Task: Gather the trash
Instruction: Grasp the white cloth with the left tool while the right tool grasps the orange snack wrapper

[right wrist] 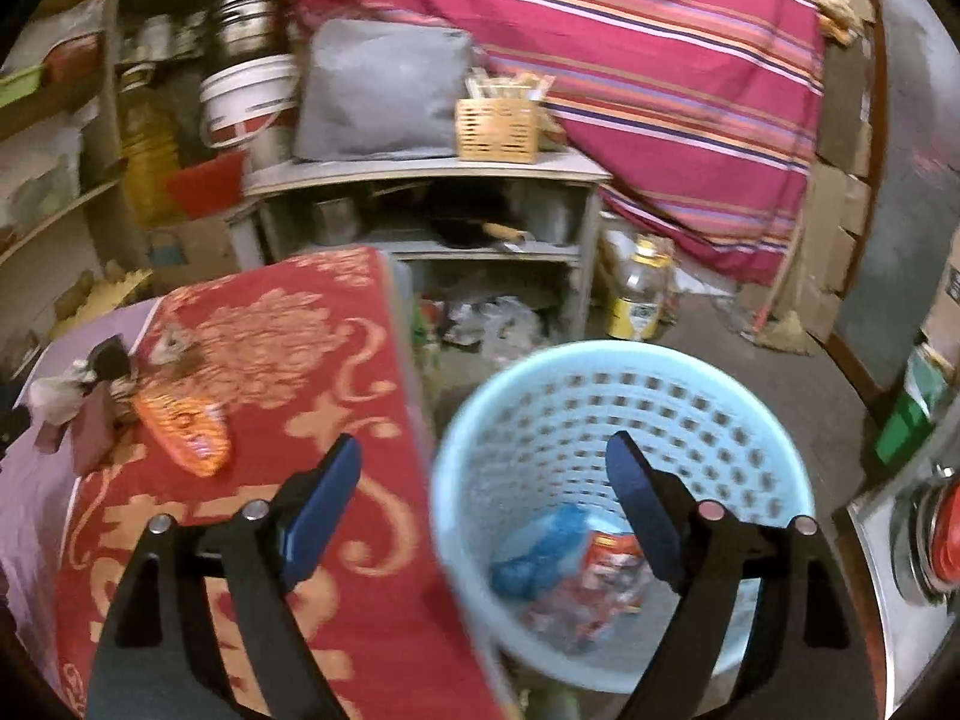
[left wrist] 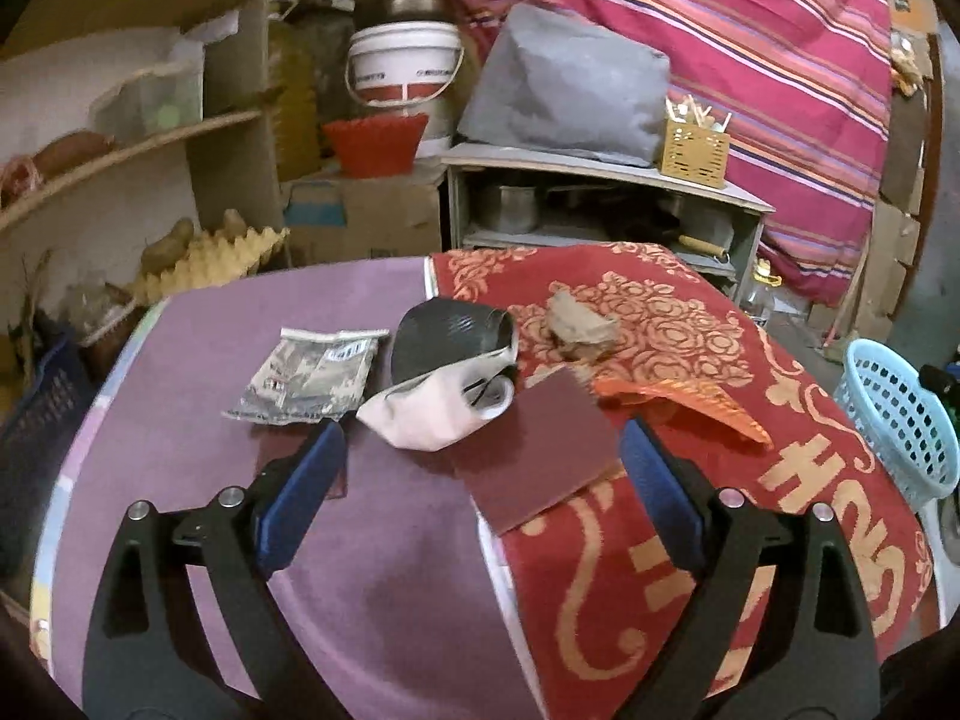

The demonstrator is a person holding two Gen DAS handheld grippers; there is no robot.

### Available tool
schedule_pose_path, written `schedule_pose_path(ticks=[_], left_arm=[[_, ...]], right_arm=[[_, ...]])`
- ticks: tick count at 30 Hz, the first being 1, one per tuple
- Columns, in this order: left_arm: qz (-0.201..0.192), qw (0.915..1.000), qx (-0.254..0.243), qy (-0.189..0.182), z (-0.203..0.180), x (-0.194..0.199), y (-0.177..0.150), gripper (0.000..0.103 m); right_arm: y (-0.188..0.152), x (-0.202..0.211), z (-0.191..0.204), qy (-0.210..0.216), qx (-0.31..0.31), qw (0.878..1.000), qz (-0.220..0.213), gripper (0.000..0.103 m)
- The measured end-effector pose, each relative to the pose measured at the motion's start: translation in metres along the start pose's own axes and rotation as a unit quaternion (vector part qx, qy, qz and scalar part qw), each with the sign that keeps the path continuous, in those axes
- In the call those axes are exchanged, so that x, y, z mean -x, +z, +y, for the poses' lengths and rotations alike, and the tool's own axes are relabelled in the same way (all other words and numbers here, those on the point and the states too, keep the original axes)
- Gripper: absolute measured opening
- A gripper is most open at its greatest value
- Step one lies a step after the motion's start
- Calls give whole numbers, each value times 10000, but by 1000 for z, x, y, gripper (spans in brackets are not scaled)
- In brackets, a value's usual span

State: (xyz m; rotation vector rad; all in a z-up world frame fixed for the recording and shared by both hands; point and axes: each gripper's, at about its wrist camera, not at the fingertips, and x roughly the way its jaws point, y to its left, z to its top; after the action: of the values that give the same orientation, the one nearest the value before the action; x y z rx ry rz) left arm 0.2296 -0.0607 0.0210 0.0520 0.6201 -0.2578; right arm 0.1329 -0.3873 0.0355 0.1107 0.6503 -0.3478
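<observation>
Right wrist view: right gripper (right wrist: 483, 486) spread empty above the basket (right wrist: 750, 414) already holding wrappers (right wrist: 600, 576); left gripper (left wrist: 480, 468), wide open, faces a crushed cup (left wrist: 450, 372) and packets (left wrist: 306, 375) left on the table (left wrist: 180, 360).

Pale-blue perforated basket (right wrist: 624, 420); red, gold-flowered cloth (right wrist: 288, 348)

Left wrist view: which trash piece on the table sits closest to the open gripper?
The dark red flat sheet, lying between the left gripper fingertips. The crushed cup, silver wrapper and orange wrapper lie farther back.
</observation>
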Motion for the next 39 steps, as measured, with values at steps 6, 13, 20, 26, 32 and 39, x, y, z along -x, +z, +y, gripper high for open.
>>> schedule_pose_path(ticks=[6, 13, 20, 26, 32, 39], left_arm=[[185, 9998, 38, -17, 16, -23, -6, 87], [205, 9996, -138, -165, 20, -36, 0, 60], [354, 9983, -307, -333, 19, -41, -3, 16], [224, 9993, -150, -244, 29, -32, -2, 10], [-19, 10000, 5, 11, 47, -12, 3, 10], [64, 9996, 187, 205, 66, -12, 0, 10]], right_arm=[[-3, -19, 45, 304, 207, 9992, 163, 83], [-8, -39, 84, 591, 444, 9966, 375, 83], [-8, -43, 115, 798, 734, 9930, 471, 83], [-10, -44, 133, 878, 891, 9907, 538, 83], [-13, -55, 153, 963, 1009, 9879, 673, 83], [-17, -75, 177, 803, 1279, 9854, 787, 82]])
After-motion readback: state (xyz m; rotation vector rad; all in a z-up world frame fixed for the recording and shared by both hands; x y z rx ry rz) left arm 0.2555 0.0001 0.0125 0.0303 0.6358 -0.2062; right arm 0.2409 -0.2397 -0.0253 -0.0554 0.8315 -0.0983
